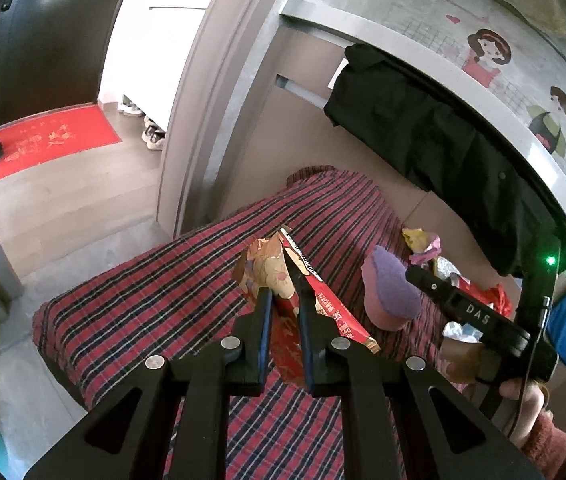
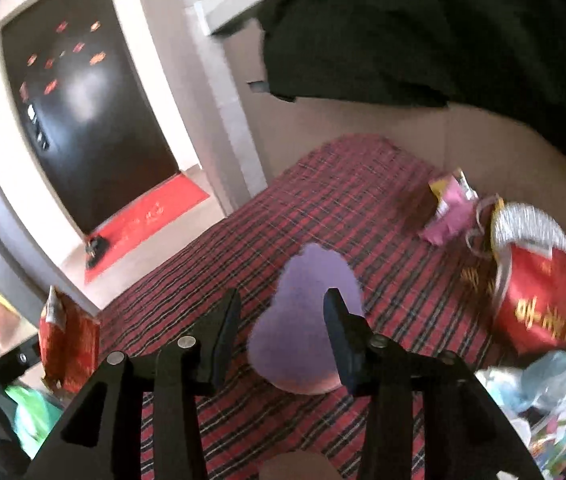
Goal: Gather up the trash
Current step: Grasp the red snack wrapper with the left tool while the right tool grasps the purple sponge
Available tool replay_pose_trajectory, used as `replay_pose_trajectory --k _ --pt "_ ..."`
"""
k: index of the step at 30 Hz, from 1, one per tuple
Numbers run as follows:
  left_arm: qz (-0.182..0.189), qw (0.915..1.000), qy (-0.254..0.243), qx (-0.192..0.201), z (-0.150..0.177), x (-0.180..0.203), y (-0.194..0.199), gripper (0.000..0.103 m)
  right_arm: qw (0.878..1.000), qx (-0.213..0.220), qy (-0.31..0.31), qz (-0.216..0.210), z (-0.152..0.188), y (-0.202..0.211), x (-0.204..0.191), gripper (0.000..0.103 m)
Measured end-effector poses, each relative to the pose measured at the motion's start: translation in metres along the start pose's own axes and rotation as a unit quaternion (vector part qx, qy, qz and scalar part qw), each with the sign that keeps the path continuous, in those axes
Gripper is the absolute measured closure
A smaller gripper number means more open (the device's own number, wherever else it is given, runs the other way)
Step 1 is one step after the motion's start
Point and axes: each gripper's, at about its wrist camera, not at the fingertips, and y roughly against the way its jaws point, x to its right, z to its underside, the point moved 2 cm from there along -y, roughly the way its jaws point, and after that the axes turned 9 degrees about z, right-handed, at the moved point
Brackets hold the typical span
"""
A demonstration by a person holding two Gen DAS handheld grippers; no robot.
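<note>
Plaid cover (image 1: 155, 300) — wrapper (image 1: 283, 276) in left hand-held gripper (image 1: 285, 292)

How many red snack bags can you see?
2. One red snack bag is pinched in the left gripper. Another red snack bag lies on the plaid blanket by the wall. More may hide in the litter pile.

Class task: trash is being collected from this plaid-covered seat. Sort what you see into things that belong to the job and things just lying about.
Job:
left gripper, shut on the red snack wrapper
right gripper, open
pink wrapper
red foil bag

Lying about:
purple plush
black coat
plaid cover
red doormat
</note>
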Motion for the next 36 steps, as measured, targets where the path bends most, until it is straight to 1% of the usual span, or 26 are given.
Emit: replay_pose_trajectory --k 3,6,7,8,9,12,20,22,25,28,29,30,31,32,33,34,36 --pt "0.002 1.0 -0.001 -0.005 0.0 0.001 -0.005 0.09 0.999 -0.015 -0.032 0.001 -0.001 -0.011 0.016 0.061" --pt "0.004 0.9999 -0.002 -0.012 0.0 0.002 -0.011 0.09 0.997 -0.044 -0.061 -0.006 0.003 -0.025 0.028 0.061" --pt "0.005 0.9999 -0.002 -0.014 0.0 0.002 -0.012 0.09 0.996 -0.053 -0.065 -0.011 0.005 -0.029 0.028 0.061" --pt "0.005 0.9999 -0.002 -0.015 0.0 0.003 -0.014 0.09 0.995 -0.061 -0.074 -0.027 0.007 -0.035 0.028 0.061" --pt "0.005 0.9998 -0.003 -0.017 0.001 0.004 -0.015 0.09 0.994 -0.064 -0.081 -0.037 0.008 -0.038 0.027 0.057" --pt "0.004 0.9998 -0.004 -0.02 0.0 0.004 -0.019 0.09 0.995 -0.069 -0.064 -0.029 0.007 -0.044 0.018 0.047" --pt "0.004 0.9997 0.001 -0.024 0.001 0.005 -0.023 0.09 0.998 -0.067 -0.011 -0.008 -0.001 -0.053 0.0 0.038" --pt "0.004 0.9997 0.0 -0.025 0.002 0.007 -0.024 0.09 0.997 -0.081 0.0 -0.017 0.0 -0.053 -0.005 0.038" --pt "0.007 0.9997 -0.004 -0.025 0.002 0.013 -0.025 0.09 0.995 -0.092 0.014 -0.028 0.006 -0.046 -0.01 0.04" --pt "0.012 0.9996 -0.01 -0.024 0.001 0.019 -0.024 0.09 0.995 -0.09 0.027 -0.029 0.009 -0.038 -0.011 0.044" --pt "0.014 0.9995 -0.014 -0.024 0.001 0.021 -0.023 0.09 0.996 -0.088 0.022 -0.028 0.009 -0.034 -0.009 0.047" --pt "0.015 0.9994 -0.019 -0.023 0.001 0.025 -0.022 0.09 0.996 -0.078 0.021 -0.027 0.008 -0.027 -0.007 0.06" --pt "0.016 0.9993 -0.023 -0.023 0.001 0.028 -0.022 0.09 0.997 -0.07 0.024 -0.026 0.006 -0.02 -0.006 0.061" --pt "0.018 0.9992 -0.027 -0.023 0.001 0.031 -0.021 0.09 0.998 -0.056 0.033 -0.018 0.005 -0.01 -0.005 0.068" --pt "0.02 0.999 -0.033 -0.022 0.001 0.036 -0.02 0.09 0.998 -0.043 0.042 -0.011 0.003 0.001 -0.004 0.071" --pt "0.023 0.9988 -0.038 -0.021 0.001 0.041 -0.019 0.09 0.998 -0.028 0.053 -0.003 0.002 0.014 -0.002 0.073" --pt "0.027 0.9983 -0.05 -0.016 0.002 0.053 -0.017 0.09 0.998 -0.02 0.061 -0.002 -0.001 0.03 0.003 0.074"
